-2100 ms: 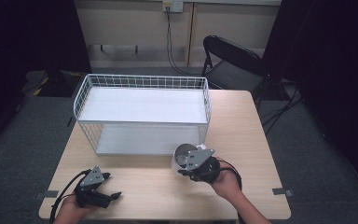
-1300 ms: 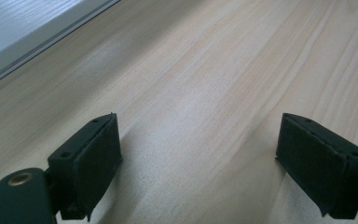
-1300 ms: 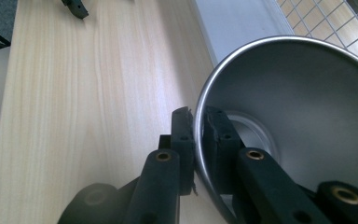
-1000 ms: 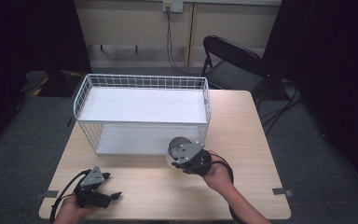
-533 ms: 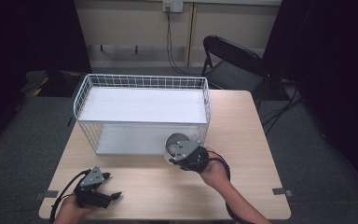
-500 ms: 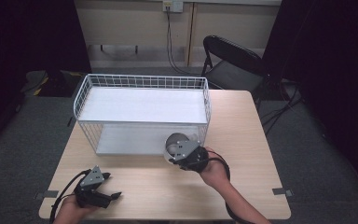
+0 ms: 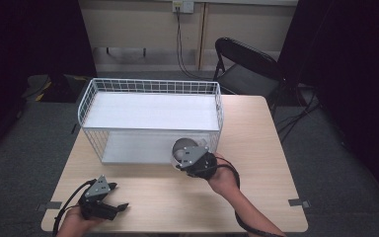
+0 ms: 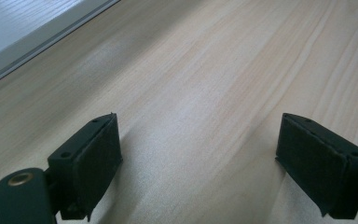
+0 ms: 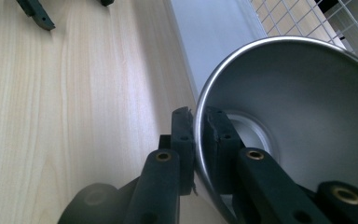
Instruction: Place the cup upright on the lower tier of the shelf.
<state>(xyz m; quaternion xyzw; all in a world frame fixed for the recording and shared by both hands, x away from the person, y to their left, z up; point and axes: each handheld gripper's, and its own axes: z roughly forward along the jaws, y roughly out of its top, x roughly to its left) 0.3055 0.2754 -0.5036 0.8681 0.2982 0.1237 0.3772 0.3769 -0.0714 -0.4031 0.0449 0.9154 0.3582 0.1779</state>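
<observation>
left gripper view has the left gripper low over the near left of the wooden table, jaws wide apart and holding nothing; farther right, the right gripper pinches a metal bowl by its rim, against a white wire basket; beyond, a black folding chair

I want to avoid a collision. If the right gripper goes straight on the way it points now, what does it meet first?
Probably the white wire basket. The right gripper, shut on the metal bowl's rim, points at the basket's near side; the bowl would likely touch first, though depth is unclear.
</observation>
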